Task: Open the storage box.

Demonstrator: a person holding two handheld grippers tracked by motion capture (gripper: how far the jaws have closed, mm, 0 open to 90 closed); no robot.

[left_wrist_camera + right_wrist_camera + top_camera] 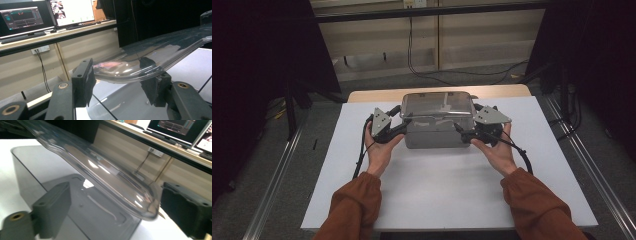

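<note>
A smoky clear plastic box point(432, 137) stands at the middle of the white table top point(437, 195). Its clear lid point(437, 104) sits tilted above the box rim. My left gripper point(399, 125) is at the box's left end, its jaws shut on the lid's edge point(125, 72). At the right end, my right gripper point(467, 131) is open. In the right gripper view its jaws stand wide on either side of the lid's corner point(147, 207) without touching it, and the open box point(32, 170) lies below.
The white board lies on a wooden table whose far edge point(377, 94) shows behind the box. A desk with monitors point(25, 17) stands beyond the table. Cables point(452, 72) trail on the floor at the back, and metal rails point(277, 175) run along both sides.
</note>
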